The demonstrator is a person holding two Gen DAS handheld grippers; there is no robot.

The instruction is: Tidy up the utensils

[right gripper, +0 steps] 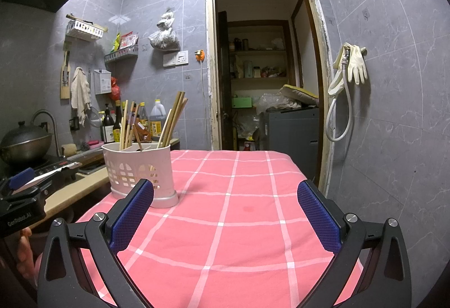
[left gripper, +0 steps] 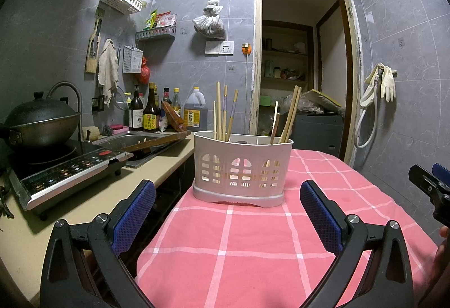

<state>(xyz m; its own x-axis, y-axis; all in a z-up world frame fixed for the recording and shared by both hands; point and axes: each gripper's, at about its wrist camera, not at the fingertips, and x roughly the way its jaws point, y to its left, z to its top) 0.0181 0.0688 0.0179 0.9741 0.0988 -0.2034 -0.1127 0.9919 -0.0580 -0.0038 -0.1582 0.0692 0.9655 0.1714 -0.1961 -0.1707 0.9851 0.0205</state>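
A white slotted utensil holder (left gripper: 242,169) stands upright on the pink checked tablecloth (left gripper: 253,246), with several wooden chopsticks (left gripper: 225,114) sticking up from its compartments. My left gripper (left gripper: 227,201) is open in front of it, nothing between the blue pads. In the right wrist view the holder (right gripper: 140,170) sits left of centre, chopsticks (right gripper: 171,122) leaning out of it. My right gripper (right gripper: 225,202) is open and empty over the cloth (right gripper: 239,218), to the right of the holder. The other gripper shows at each view's edge (left gripper: 433,187) (right gripper: 22,192).
A counter (left gripper: 84,204) on the left carries an induction hob (left gripper: 64,173) with a black wok (left gripper: 39,119), a sink (left gripper: 140,142) and several sauce bottles (left gripper: 152,111). An open doorway (left gripper: 301,55) lies behind the table. A hose and gloves (left gripper: 379,83) hang on the right wall.
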